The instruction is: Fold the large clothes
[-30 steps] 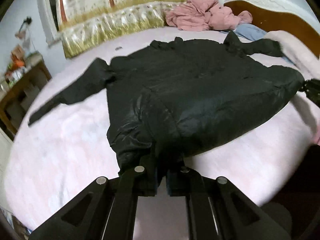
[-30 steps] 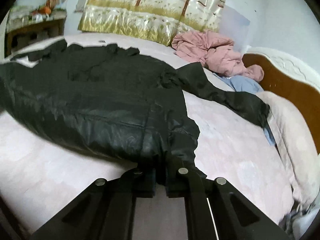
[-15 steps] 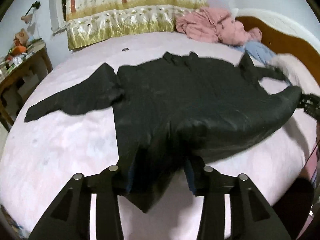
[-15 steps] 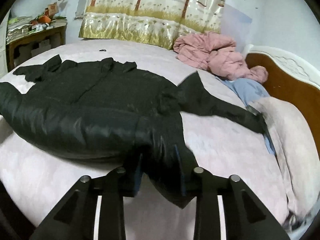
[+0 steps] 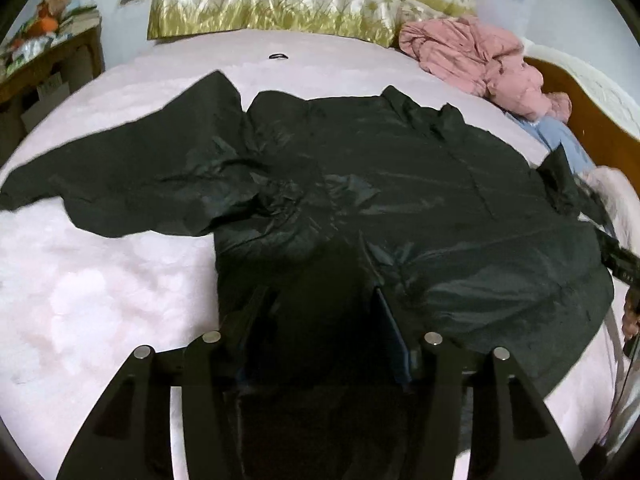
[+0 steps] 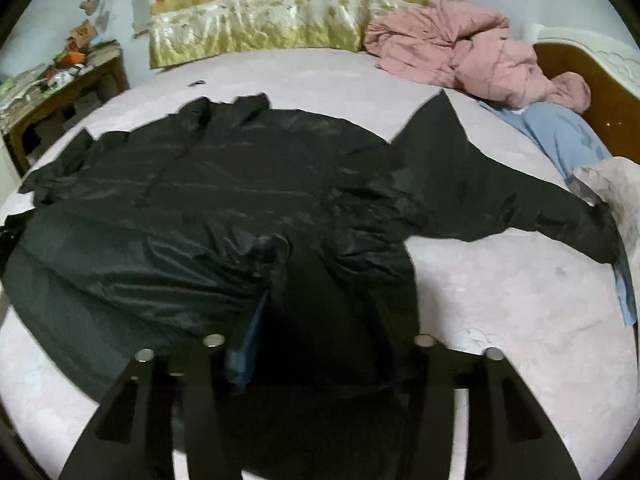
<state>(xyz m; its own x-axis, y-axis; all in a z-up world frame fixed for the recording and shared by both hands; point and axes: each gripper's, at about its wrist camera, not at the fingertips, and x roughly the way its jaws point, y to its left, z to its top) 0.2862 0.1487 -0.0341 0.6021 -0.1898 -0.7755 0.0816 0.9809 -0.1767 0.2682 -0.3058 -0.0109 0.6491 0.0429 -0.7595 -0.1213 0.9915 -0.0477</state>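
We see the black jacket (image 5: pixel 400 200) spread flat on the pink bed (image 5: pixel 100 300), sleeves out to both sides, while our left tongs (image 5: pixel 320 336) and right tongs (image 6: pixel 332 332) are both opening over its near hem, the fabric lying loose between their jaws.

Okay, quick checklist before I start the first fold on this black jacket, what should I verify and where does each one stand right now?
1. Black jacket spread flat on the bed: ok, body laid out, some wrinkles.
2. Both sleeves out to the sides: ok, one in each view.
3. Left gripper released: ok, jaws opening, hem lies loose between them.
4. Right gripper released: ok, jaws opening, fabric loose between them.
5. Pink clothes pile apart from the jacket: ok.
6. Right sleeve cuff clear of the blue cloth: cannot tell, they meet at the edge.
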